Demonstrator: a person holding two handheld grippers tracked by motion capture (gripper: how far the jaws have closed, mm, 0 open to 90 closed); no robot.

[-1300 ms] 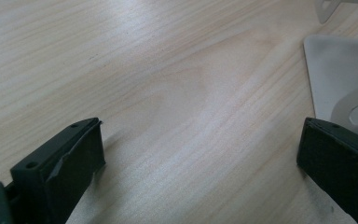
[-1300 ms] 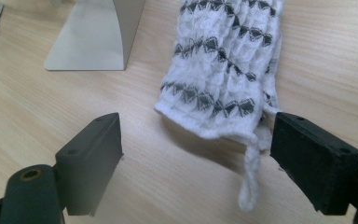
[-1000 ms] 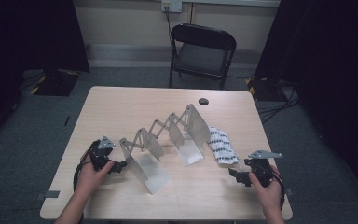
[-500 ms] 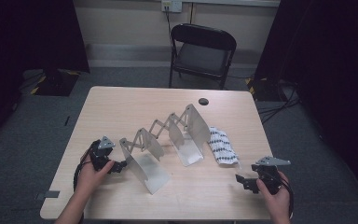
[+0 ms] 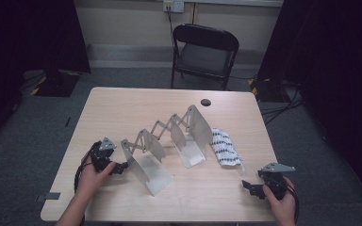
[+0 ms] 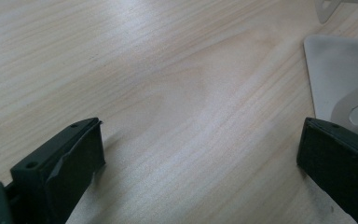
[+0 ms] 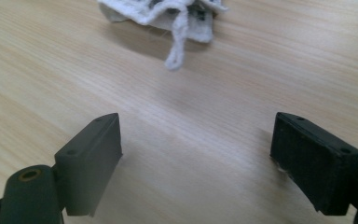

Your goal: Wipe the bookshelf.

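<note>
Currently, both claws were seen spread wide with nothing between the jaws. The left claw (image 5: 118,168) was rested low on the table (image 5: 122,108), just beside the near plate of the rack (image 5: 146,162); in the left gripper view that plate's foot (image 6: 340,74) was seen just ahead of one jaw. The right claw (image 5: 250,187) was held near the front right corner, aimed at the cloth (image 5: 225,148), which was lying crumpled on the table just right of the rack's far plate, with a loose loop of yarn (image 7: 176,44) trailing toward the claw.

Judged step: cloth to be picked up by the right claw, rack steadied by the left.

How it would be done well:
- The right claw should be brought in low and level, jaws kept wide until the bunched edge is straddled.
- The body of the cloth should be gripped, not the yarn loop, which would likely slip.
- The rack should be braced at its near plate, since the folding lattice looked light and apt to slide or fold.

Around: a small black disc (image 5: 205,102) was noted near the far edge, well apart from the work; a chair (image 5: 205,49) was stood beyond the table. No obstacle was seen between the right claw and the cloth. The rack's far plate stood close to the cloth, so a sideways sweep could knock it.
</note>
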